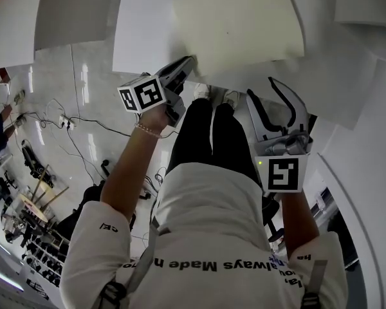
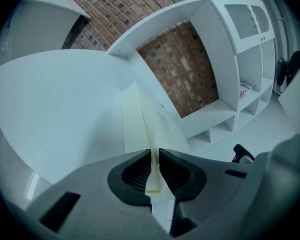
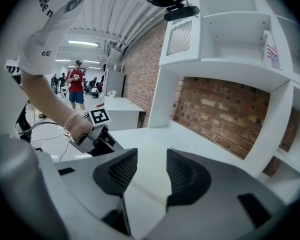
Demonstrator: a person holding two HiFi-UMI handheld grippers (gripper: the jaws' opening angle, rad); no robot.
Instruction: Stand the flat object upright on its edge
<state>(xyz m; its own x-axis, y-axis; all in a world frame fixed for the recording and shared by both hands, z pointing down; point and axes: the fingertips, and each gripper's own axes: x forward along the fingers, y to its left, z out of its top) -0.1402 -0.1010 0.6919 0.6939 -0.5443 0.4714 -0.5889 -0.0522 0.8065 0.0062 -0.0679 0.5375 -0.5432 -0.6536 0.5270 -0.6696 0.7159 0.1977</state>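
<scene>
White table (image 1: 141, 44) bears a cream board (image 1: 238, 24), edge pinched by jaws of the down-tilted left gripper (image 2: 155, 154) (right gripper (image 3: 147, 171) jaws spread).

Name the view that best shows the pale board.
Head view: nearly the whole board shows. The left gripper view gives only its thin edge, pinched in the left tongs; the right gripper view cannot separate it from the table.
</scene>
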